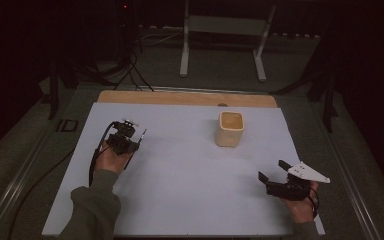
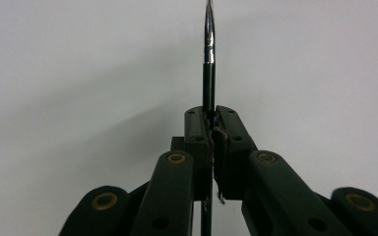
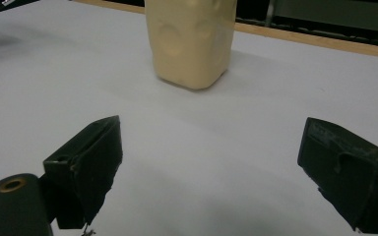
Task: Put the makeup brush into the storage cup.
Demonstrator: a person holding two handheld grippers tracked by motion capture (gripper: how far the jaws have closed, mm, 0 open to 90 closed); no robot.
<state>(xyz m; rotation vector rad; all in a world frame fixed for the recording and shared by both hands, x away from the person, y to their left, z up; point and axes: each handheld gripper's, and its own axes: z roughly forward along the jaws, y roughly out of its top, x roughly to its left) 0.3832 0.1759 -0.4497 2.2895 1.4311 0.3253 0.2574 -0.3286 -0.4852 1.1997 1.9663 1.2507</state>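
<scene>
Left gripper (image 2: 211, 123) clamps your thin utensil (image 2: 209, 44); pickup looks done. Right gripper (image 3: 211, 162) stands apart, empty, cream cup (image 3: 192, 39) ahead; delivery remains.

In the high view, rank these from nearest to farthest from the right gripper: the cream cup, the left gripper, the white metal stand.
1. cream cup, up-left of the right gripper.
2. left gripper, across the table's left side.
3. white metal stand, on the floor beyond the table.

No readable text, label, brand, number or sign appears on anything here
</scene>
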